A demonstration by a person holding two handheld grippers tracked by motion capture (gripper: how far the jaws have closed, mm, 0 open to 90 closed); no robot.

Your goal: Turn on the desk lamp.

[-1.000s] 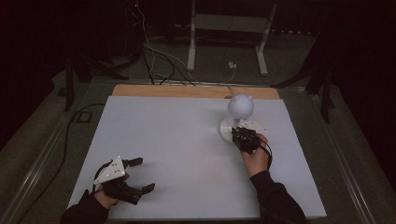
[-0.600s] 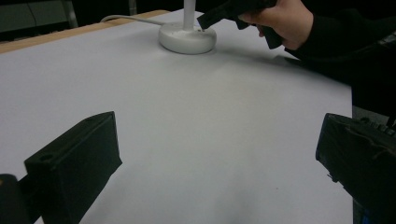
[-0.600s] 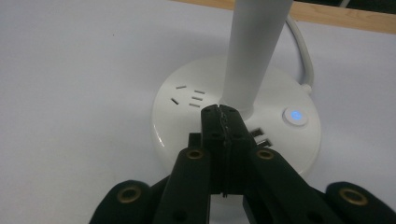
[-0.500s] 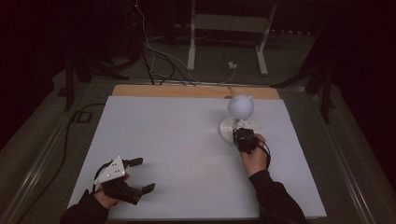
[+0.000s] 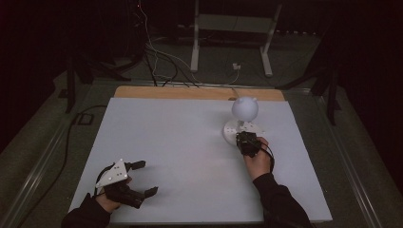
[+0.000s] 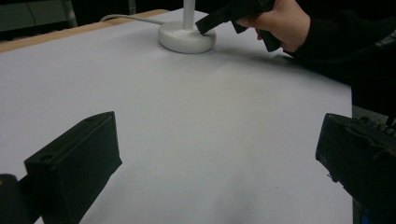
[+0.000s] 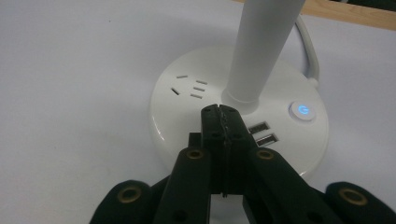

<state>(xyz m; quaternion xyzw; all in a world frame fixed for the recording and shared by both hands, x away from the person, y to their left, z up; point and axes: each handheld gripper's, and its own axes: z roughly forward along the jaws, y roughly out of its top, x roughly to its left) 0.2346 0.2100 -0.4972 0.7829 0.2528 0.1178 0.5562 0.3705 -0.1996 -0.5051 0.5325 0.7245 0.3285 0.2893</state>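
Lamp base under the right tool's closed tip

Lamp (image 5: 239, 128) stands at the far right part of the white counter (image 5: 180, 142), near its wooden back edge — a white desk lamp with a round flat base (image 7: 196, 100), an upright white stem (image 7: 264, 44) and a ball-shaped head (image 5: 244, 108). Its white cord (image 7: 310, 51) leaves the back of the base toward the wooden strip. On top of the base the right gripper view shows a set of socket slots (image 7: 189, 88), two USB ports (image 7: 261, 133) and a round power button (image 7: 302, 110) with a blue lit symbol.

The right tool (image 7: 221, 112) is clenched, its two black jaws pressed flat together with nothing between them; the tip sits over the top of the base, just in front of the foot of the stem and beside the USB ports (whether it actually touches the surface cannot be told). In the high view the right hand (image 5: 257, 159) holds this tool at the near edge of the base, the dark sleeve (image 5: 278, 204) running back toward the bottom of the picture.

The left tool (image 5: 139, 178) is released — its jaws stand wide apart over bare counter, grasping nothing. It rests at the near left corner of the counter, well apart from the lamp, with the grey three-cornered plate (image 5: 113, 172) on top and the left hand (image 5: 108, 202) behind it. From the left gripper view the lamp base and the right hand show far off across the white surface
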